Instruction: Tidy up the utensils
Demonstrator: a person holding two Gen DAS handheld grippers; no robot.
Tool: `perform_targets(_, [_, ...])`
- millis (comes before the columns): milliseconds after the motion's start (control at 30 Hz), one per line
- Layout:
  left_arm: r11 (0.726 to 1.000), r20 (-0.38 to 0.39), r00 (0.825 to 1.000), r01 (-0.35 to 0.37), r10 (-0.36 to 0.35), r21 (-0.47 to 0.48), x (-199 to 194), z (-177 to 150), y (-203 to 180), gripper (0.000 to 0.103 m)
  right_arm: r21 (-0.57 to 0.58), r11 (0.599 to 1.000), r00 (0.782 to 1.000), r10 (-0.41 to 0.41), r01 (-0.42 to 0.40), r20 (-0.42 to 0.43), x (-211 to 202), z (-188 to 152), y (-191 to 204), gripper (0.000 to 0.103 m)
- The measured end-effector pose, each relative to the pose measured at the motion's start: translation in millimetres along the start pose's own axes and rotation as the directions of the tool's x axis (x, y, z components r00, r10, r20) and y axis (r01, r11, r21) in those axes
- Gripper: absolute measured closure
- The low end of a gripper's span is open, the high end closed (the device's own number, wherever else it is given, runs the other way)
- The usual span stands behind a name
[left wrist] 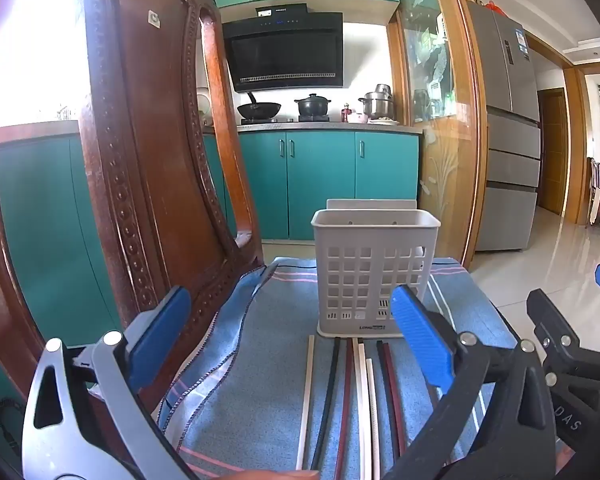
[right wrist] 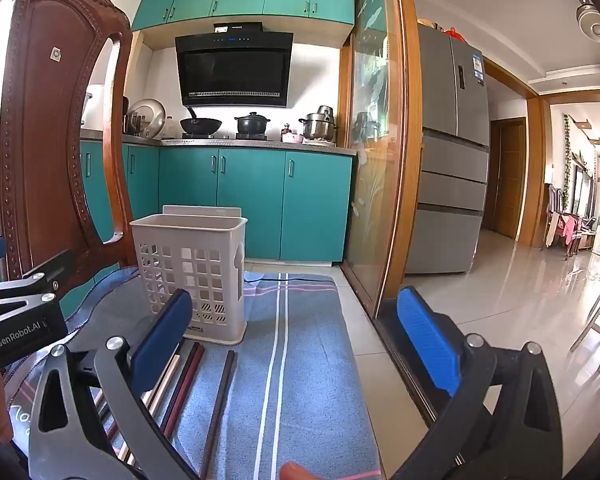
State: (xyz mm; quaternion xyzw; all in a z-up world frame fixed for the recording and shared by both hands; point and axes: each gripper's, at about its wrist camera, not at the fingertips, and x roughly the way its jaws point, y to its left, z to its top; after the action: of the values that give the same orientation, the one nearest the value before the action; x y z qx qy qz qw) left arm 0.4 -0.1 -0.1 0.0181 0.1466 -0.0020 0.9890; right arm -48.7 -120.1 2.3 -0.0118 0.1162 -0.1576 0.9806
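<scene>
In the left wrist view, the left tool (left wrist: 290, 334) is spread wide, with nothing between its blue pads (left wrist: 160, 330). Between them, in the lower middle of the frame, several chopsticks (left wrist: 352, 400) lie side by side on a blue striped cloth (left wrist: 260, 380); they are white, black and dark red. Their far ends reach just in front of a white perforated utensil holder (left wrist: 374, 268), which stands upright in the middle of the frame. A carved wooden chair back (left wrist: 148, 140) fills the left side.

In the right wrist view, the right tool (right wrist: 296, 334) is also spread wide and holds nothing. The holder (right wrist: 192, 272) stands at the middle left, and the chopsticks (right wrist: 220, 404) lie at the lower left, partly hidden behind the left finger. Part of the left tool (right wrist: 20, 320) shows at the left edge. A fingertip (right wrist: 296, 470) shows at the bottom edge
</scene>
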Motion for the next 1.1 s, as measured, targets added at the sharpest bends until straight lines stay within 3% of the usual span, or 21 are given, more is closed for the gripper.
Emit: perform_targets(1100, [1.0, -0.002, 1.0, -0.001, 0.001, -0.004, 5.3, -6.5, -0.6, 0.003, -0.005, 1.0, 1.0, 0.001, -0.001, 0.001, 4.2, -7.3, -6.0, 0.003])
